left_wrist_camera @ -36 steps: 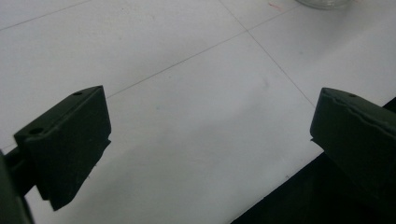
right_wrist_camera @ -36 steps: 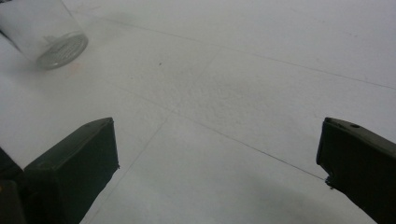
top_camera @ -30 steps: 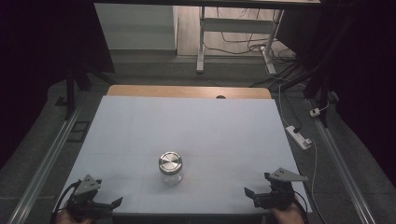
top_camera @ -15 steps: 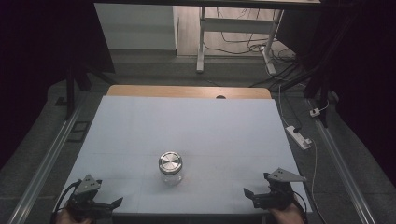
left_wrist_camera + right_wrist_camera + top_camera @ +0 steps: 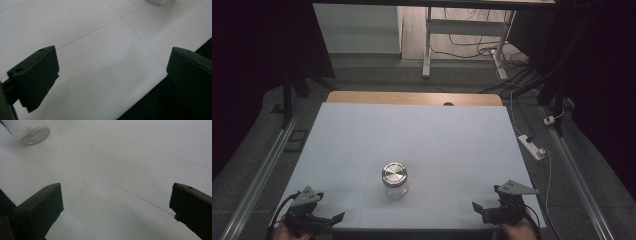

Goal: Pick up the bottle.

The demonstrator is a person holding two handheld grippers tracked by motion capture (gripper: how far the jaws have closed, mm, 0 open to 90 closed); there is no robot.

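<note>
So the left gripper (image 5: 324, 220) sits at the near left corner of the desk (image 5: 362, 130), right over the front edge, held in a hand (image 5: 282, 232) that pokes in from the bottom. Its jaws are spread wide with nothing between them; in the left gripper view you just see bare white desk top and the dark drop-off past the edge in that gap.

Moving right, the glass jar (image 5: 394, 181) stands upright near the middle of the desk, a bit toward the front edge, metal lid (image 5: 394, 174) on top. It's well apart from both grippers. Its base peeks into the top edge of the left gripper view (image 5: 160, 2) and the top left corner of the right gripper view (image 5: 31, 131), pretty blurry there, so I can't tell if there's anything inside.

The right gripper (image 5: 482, 210) is at the near right corner, also over the front edge, jaws gaping just as wide and touching nothing.
</note>
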